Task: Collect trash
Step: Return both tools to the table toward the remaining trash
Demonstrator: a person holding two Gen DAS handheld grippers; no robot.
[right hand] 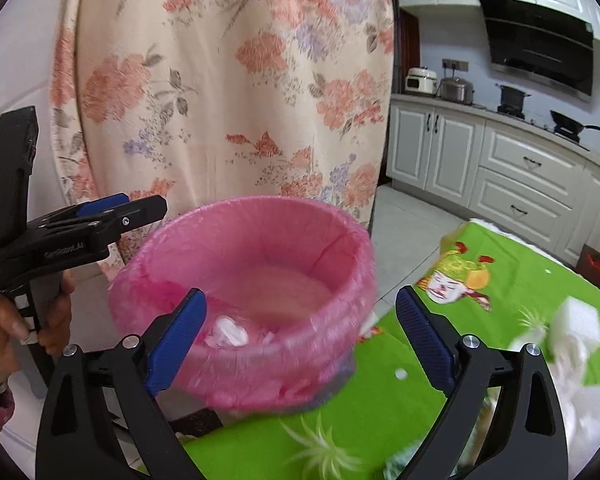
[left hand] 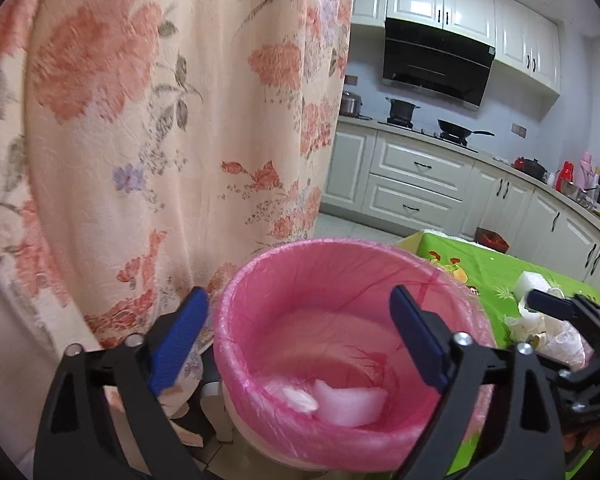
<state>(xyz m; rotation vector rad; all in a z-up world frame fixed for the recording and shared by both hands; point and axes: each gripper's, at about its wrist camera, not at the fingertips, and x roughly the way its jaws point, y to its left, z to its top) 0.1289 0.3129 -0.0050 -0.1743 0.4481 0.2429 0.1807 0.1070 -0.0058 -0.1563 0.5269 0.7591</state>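
A trash bin lined with a pink bag (left hand: 260,280) stands beside a table; it also shows in the right wrist view (right hand: 340,248). White foam pieces (left hand: 348,400) lie on its bottom, also seen in the right wrist view (right hand: 232,332). My left gripper (left hand: 298,336) is open and empty over the bin's mouth; it shows from the side in the right wrist view (right hand: 140,204). My right gripper (right hand: 300,332) is open and empty just in front of the bin; in the left wrist view (left hand: 560,308) it hovers over the table's trash pile: a white foam block (left hand: 532,282) (right hand: 576,320) and crumpled paper (left hand: 548,336) (right hand: 580,380).
The table has a green cartoon-print cloth (right hand: 380,400) (left hand: 488,264). A floral curtain (left hand: 160,120) (right hand: 228,80) hangs right behind the bin. Kitchen cabinets (left hand: 420,176) with a stove and pans line the far wall. A small red-brown bin (left hand: 492,238) stands on the floor.
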